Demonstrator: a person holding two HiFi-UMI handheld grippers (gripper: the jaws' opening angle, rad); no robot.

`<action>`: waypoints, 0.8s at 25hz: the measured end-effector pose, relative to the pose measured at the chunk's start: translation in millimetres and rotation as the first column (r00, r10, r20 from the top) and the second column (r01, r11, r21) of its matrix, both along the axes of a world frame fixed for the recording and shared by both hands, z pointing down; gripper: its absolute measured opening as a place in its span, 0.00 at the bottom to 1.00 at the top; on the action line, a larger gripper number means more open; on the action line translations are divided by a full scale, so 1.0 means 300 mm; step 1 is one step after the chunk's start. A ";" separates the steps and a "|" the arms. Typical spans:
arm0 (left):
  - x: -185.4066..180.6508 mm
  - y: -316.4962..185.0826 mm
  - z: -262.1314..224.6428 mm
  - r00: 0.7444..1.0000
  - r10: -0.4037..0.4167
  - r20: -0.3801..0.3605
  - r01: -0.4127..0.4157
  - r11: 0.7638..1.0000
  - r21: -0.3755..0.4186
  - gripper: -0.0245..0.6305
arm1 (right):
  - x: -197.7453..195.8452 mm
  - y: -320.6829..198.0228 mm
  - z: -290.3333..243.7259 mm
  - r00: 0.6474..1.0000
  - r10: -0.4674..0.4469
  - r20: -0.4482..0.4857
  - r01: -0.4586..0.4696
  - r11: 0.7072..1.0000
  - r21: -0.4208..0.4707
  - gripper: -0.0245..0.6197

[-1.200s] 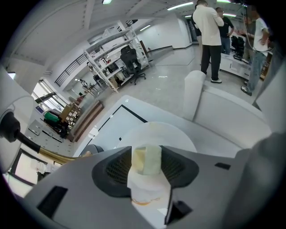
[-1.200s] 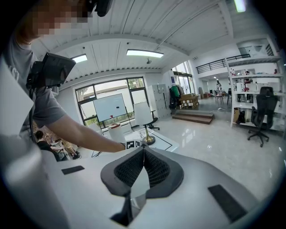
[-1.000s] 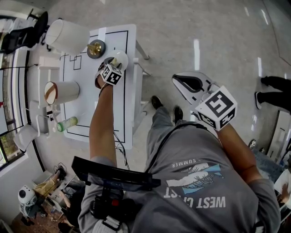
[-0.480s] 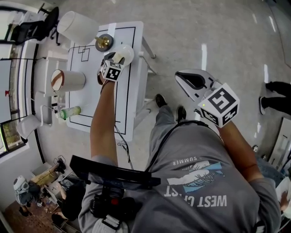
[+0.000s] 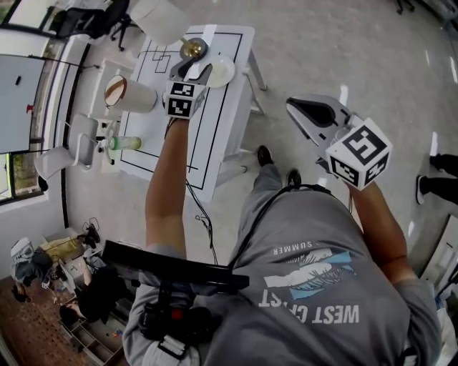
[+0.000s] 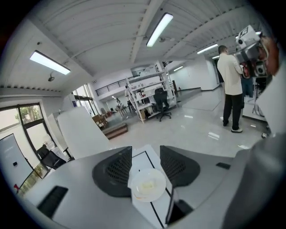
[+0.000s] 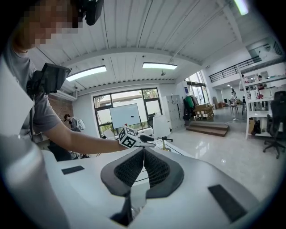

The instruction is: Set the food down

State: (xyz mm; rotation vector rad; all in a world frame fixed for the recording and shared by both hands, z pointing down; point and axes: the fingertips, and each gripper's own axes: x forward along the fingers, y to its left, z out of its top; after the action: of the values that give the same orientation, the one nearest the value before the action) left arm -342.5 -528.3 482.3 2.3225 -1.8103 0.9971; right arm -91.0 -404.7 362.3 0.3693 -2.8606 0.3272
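Note:
A small white plate (image 5: 219, 71) with a pale bit of food on it is at the right side of the white table (image 5: 179, 150). My left gripper (image 5: 200, 68) reaches over the table and holds it. In the left gripper view the plate (image 6: 147, 184) sits between the two dark jaws and its rim overlaps both inner faces. I cannot tell whether the plate rests on the table or hangs just above it. My right gripper (image 5: 297, 111) is held off the table above the floor. Its jaws (image 7: 144, 156) meet with nothing between them.
On the table stand a brass-topped round object (image 5: 192, 48), a white cylinder lying on its side (image 5: 132, 93) and a green bottle (image 5: 125, 143). A large white cylinder (image 5: 161, 18) is at the far end. A person (image 6: 232, 89) stands across the room.
My left gripper has carried the plate a little farther along the table, nearer the brass-topped object. The right gripper has kept its place and stays shut.

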 end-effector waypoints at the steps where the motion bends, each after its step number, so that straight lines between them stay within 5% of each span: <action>1: 0.018 0.021 -0.060 1.000 0.002 -0.016 -0.002 0.999 0.036 0.34 | -0.002 0.009 -0.017 1.000 -0.011 0.008 0.011 1.000 0.013 0.05; 6: 0.103 0.170 -0.359 0.997 0.025 -0.076 -0.007 0.974 0.227 0.32 | -0.032 0.065 -0.090 0.995 -0.083 0.056 0.079 0.994 0.071 0.05; 10: 0.148 0.331 -0.558 0.993 0.036 -0.110 0.005 0.936 0.351 0.19 | -0.059 0.126 -0.151 0.985 -0.148 0.093 0.138 0.985 0.104 0.05; 14: 0.193 0.480 -0.719 0.986 0.076 -0.149 -0.002 0.898 0.441 0.06 | -0.093 0.172 -0.200 0.975 -0.188 0.117 0.174 0.977 0.120 0.05; 20: 0.224 0.708 -0.915 0.958 0.160 -0.238 -0.008 0.845 0.535 0.05 | -0.168 0.279 -0.289 0.961 -0.242 0.132 0.221 0.963 0.156 0.05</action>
State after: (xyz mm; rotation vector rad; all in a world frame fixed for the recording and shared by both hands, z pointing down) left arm -275.2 -315.8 207.7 2.6796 -2.0717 0.1447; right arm -141.5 -320.9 275.7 0.0303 -3.0429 0.1145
